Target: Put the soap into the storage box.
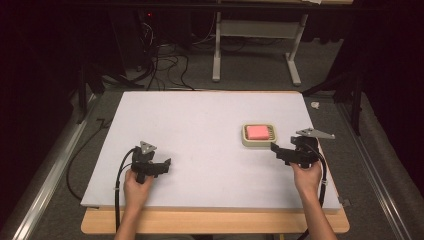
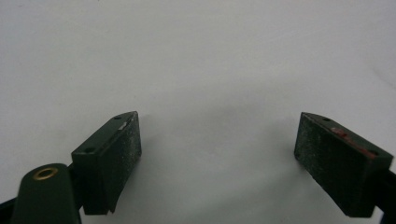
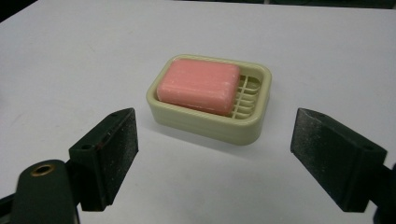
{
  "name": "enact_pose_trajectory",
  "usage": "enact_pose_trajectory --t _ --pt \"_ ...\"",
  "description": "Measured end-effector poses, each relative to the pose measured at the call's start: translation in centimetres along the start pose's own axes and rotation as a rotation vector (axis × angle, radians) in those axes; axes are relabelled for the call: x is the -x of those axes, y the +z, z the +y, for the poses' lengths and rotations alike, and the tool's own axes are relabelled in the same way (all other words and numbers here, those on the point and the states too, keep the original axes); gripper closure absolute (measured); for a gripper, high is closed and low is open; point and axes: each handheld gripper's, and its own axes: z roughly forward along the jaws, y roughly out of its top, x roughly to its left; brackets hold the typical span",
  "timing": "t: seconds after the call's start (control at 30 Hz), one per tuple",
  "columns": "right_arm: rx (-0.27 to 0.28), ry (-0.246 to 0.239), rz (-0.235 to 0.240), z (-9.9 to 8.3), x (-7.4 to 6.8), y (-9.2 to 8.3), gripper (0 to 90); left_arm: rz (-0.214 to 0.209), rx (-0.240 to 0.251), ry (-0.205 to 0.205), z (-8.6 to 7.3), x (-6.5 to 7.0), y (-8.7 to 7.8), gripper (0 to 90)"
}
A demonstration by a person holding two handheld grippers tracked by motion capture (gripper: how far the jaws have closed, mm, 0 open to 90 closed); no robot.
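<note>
In the high view, the left hand-held gripper point(image 1: 162, 167) sits lower left on the white worktop point(image 1: 200, 125), and the right hand-held gripper point(image 1: 278, 151) lower right, just beside the soap dish point(image 1: 258, 135) holding pink soap point(image 1: 257, 131). The left gripper view shows its jaws wide apart over bare worktop, gripping nothing. In the right gripper view, the jaws (also wide apart, empty) frame the soap dish point(image 3: 211, 99), centre frame, the soap point(image 3: 198, 86) lying toward the dish's left end.

My left gripper point(image 1: 160, 166) and right gripper point(image 1: 278, 152) are black, each topped by a grey three-cornered plate and trailing a black cable. My jaw pads are dusty dark blocks; brass-ringed holes show beside them.
</note>
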Motion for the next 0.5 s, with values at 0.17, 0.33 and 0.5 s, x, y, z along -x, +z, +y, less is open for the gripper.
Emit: enact_pose_trajectory --t 0.17,0.33,0.5 --pt "0.003 0.005 0.009 -0.5 -0.2 -0.3 15.5 0.000 0.000 0.000 0.0 0.0 0.0 15.4" --pt "0.003 0.009 0.016 -1.1 -0.2 -0.3 15.6 0.000 0.000 0.001 0.0 0.0 0.0 15.4" --pt "-0.001 0.012 0.021 -1.4 -0.4 -0.3 15.6 0.000 0.000 0.000 0.0 0.0 0.0 15.4"
